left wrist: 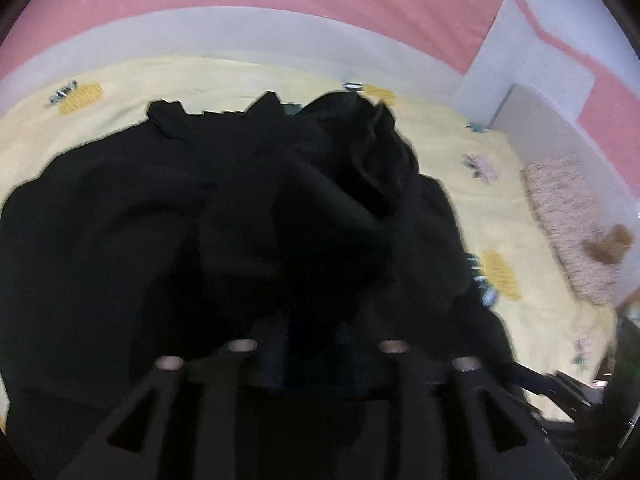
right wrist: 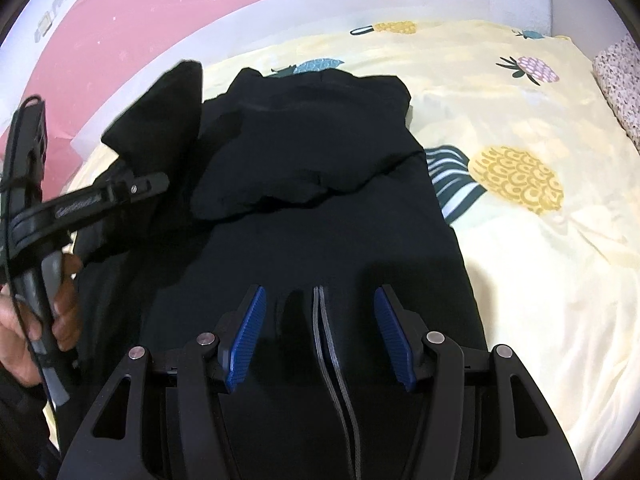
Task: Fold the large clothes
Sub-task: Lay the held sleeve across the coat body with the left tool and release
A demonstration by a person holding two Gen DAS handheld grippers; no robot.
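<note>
Garment: large black fabric garment (right wrist: 320,200), centre frame, lying on the pale yellow pineapple-print bedsheet (right wrist: 540,280).
Right gripper (right wrist: 320,336): blue pads spread above the cloth, pinching nothing.
Left gripper (right wrist: 152,182): left edge; jaw state cannot be told.

Bedroom: pineapple-print bedsheet (right wrist: 520,240), pillow (left wrist: 568,224)

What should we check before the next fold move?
1. Right gripper open: ok.
2. Left gripper state: cannot tell, too dark and blurred.
3. Garment on sheet: ok.
4. Garment flat: not ok; the far end is bunched and a flap stands up near the left gripper.
5. Grey stripe lined up between the right pads: ok.
</note>
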